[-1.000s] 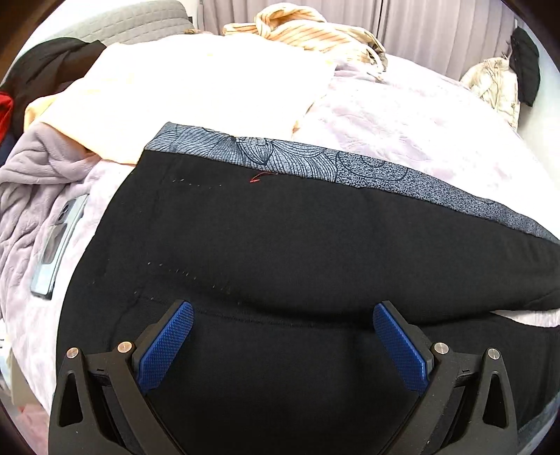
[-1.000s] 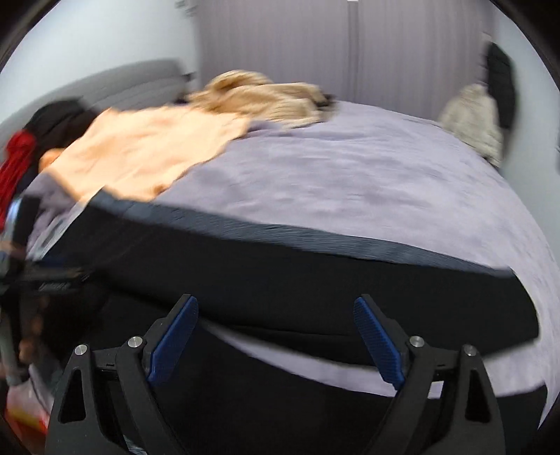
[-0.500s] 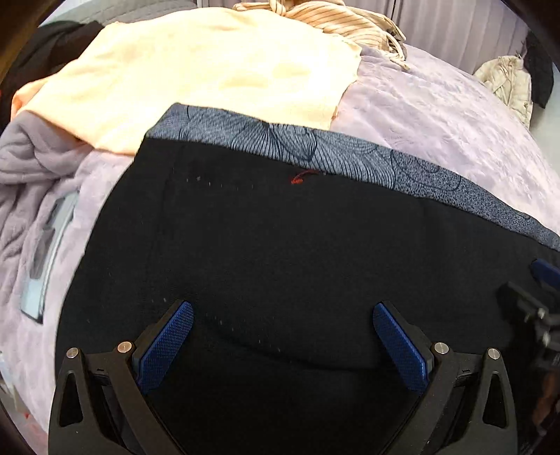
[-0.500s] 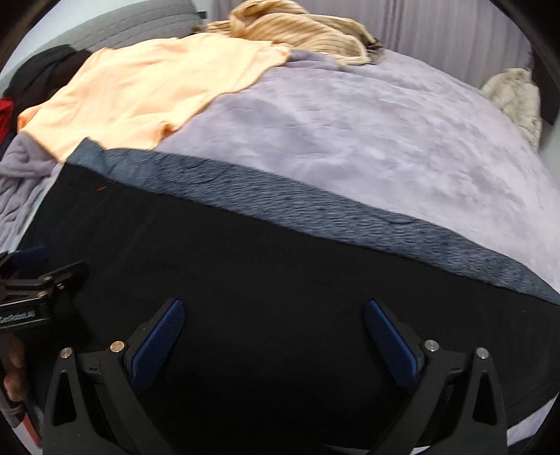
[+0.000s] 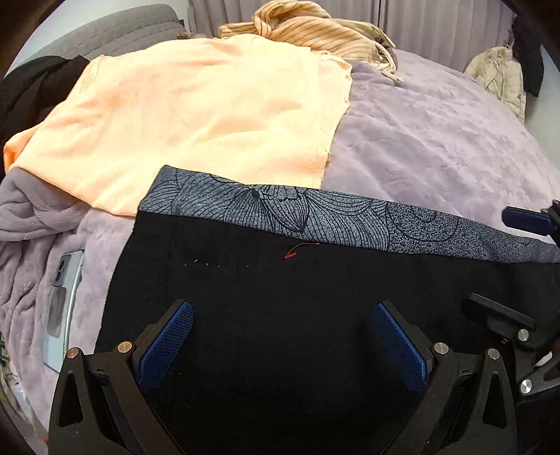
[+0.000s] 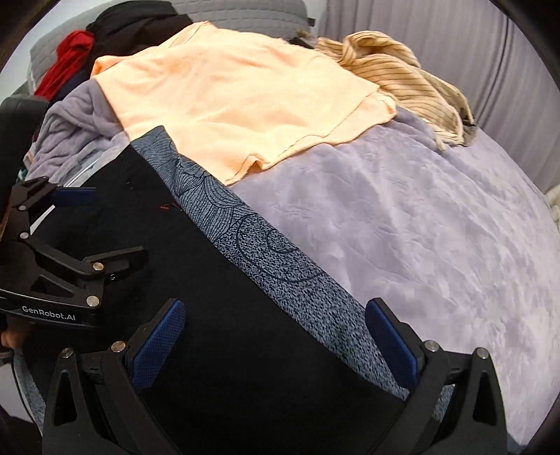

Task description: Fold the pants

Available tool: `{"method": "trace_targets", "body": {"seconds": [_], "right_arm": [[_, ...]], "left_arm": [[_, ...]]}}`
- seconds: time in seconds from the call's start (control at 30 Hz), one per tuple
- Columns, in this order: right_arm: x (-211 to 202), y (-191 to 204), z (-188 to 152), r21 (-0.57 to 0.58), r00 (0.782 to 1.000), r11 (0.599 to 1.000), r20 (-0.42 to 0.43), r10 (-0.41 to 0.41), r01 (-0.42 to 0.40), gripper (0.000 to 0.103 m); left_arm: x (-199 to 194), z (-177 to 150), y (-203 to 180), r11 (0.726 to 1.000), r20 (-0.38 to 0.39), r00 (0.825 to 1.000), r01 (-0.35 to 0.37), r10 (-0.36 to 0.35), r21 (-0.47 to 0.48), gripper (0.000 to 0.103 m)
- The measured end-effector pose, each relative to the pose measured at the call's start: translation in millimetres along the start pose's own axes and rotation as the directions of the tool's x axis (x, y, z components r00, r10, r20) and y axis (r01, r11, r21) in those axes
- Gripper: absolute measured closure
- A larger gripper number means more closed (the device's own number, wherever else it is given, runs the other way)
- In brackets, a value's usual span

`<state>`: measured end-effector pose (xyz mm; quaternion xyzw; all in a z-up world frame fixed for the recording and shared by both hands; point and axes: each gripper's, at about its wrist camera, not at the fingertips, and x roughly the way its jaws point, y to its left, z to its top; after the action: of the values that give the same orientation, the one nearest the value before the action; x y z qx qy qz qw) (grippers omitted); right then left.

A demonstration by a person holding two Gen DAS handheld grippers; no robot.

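Note:
Black pants with a grey-blue patterned band along the far edge lie flat on the lavender bed cover. My left gripper hovers over the black cloth, open, with nothing pinched between its blue pads. My right gripper is also open and straddles the patterned band and the black cloth. The two grippers are close side by side: the right gripper shows at the right edge of the left wrist view, and the left gripper shows at the left of the right wrist view.
A peach garment lies just beyond the pants, its hem touching the band. A striped tan garment is bunched further back. A phone rests on the cover left of the pants. Red and black clothes are piled by the grey headboard.
My right gripper has swept left along the pants, rolled, and come up beside my left gripper. My left gripper shifted slightly over the black cloth. Both stay open.

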<state>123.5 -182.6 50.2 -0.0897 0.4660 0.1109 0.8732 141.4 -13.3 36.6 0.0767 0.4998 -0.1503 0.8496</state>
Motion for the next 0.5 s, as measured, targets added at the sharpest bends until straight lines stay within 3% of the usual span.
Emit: {"method": "trace_targets", "body": {"seconds": [0.13, 0.33, 0.43, 0.47, 0.5], "right_arm": [[23, 0, 7, -0.021, 0.997, 0.997, -0.028, 0.068, -0.068, 0.001], [68, 1, 19, -0.075, 0.981, 0.988, -0.146, 0.125, -0.137, 0.001], [78, 0, 23, -0.065, 0.973, 0.981, -0.153, 0.171, -0.182, 0.001], [79, -2, 24, -0.051, 0.969, 0.978, -0.155, 0.191, -0.201, 0.002], [81, -2, 24, -0.042, 0.965, 0.976, -0.162, 0.204, -0.214, 0.013]], "left_arm": [[11, 9, 8, 0.995, -0.046, 0.996, 0.074, -0.077, -0.06, 0.0], [0, -1, 23, 0.988, -0.004, 0.989, 0.148, -0.148, -0.039, 0.0], [0, 5, 28, 0.986, -0.001, 0.987, 0.159, -0.16, -0.05, 0.0], [2, 9, 25, 0.987, -0.001, 0.989, 0.15, -0.15, -0.058, 0.0], [1, 8, 25, 0.988, -0.006, 0.991, 0.137, -0.137, -0.067, 0.0]]}}
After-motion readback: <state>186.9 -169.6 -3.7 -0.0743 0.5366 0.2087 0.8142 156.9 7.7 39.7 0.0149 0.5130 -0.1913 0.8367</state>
